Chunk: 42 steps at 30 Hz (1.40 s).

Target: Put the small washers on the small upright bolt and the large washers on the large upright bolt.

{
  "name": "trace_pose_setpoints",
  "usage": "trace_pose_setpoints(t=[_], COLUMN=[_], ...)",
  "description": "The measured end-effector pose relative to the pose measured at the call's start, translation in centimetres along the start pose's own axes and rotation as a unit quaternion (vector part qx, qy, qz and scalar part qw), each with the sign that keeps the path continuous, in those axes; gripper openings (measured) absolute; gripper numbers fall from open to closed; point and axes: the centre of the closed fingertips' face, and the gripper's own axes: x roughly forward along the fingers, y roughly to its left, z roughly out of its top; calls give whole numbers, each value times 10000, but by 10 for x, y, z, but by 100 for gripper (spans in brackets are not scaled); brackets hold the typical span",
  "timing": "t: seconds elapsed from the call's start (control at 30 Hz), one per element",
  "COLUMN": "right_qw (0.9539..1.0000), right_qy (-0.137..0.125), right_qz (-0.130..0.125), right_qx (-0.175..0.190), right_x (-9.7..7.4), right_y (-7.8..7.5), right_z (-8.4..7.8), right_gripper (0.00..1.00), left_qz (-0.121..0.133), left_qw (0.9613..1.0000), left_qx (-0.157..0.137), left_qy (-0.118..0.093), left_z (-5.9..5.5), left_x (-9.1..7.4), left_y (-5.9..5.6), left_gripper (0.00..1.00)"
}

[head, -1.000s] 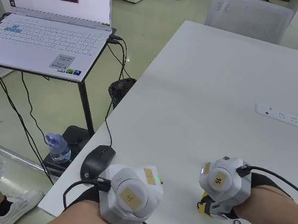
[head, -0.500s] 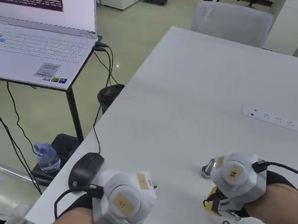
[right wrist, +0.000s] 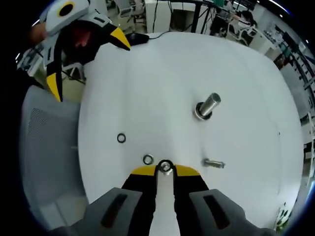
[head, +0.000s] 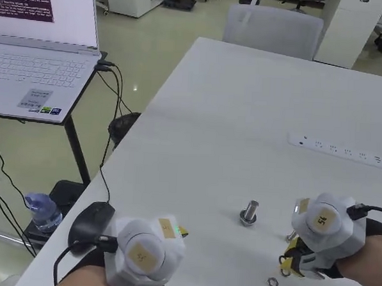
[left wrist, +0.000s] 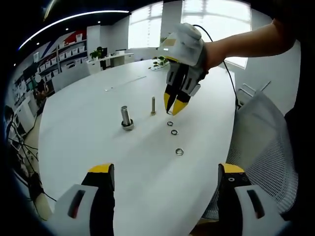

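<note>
A washer [right wrist: 166,166], judged light, stiff and slippery, is pinched across its rim by the closed right tongs [right wrist: 166,170] on the tabletop [right wrist: 147,73], near the small bolt [right wrist: 214,163]. The left tongs [left wrist: 166,169] are held wide open and empty.

Item: white table [head: 230,119], top smooth and plain. On it we count:
- 1 large bolt [head: 249,212], upright on its head, approx. mid-top.
- 1 small bolt [left wrist: 153,105], upright, near the large one.
- 3 washers [left wrist: 173,132], flat, in a loose row by the small bolt, not touching each other.
- 1 white power strip [head: 344,152], far right side, well apart from both bolts.
- 1 black mouse [head: 91,220], at the near left edge, w/ cable attached.
</note>
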Motion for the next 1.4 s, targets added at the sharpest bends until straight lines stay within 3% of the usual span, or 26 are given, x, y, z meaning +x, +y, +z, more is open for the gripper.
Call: trace_pose_setpoints(t=[0.23,0.4,0.87,1.07,1.17,1.27,1.4], right_qw=[9998,9996,9987,9984,9983,9985,9988], right_qy=[118,102,-94,-174,-211,-202,-164], right_qz=[-61,-90,-279,-319,-333,-323,-293], right_qx=[175,230,413,425,422,405,355], right_x=[-9,-11,-26,-31,-31,-30,-26], right_y=[-10,-14,-55,-62,-64,-64,-63], right_z=[-26,-30,-12,1,7,11,15], right_gripper=[13,13,13,13,13,13,13], left_qz=[35,37,35,36,34,20,10], left_qw=[10000,10000,10000,10000,9997,9999,9999], left_qx=[-19,-36,-10,-27,-202,-105,-107], left_qy=[5,19,32,-3,100,5,35], left_z=[1,1,3,4,1,4,2], left_x=[2,2,6,7,7,8,8], left_y=[0,-1,0,2,4,4,4], left_gripper=[88,87,86,86,87,86,87])
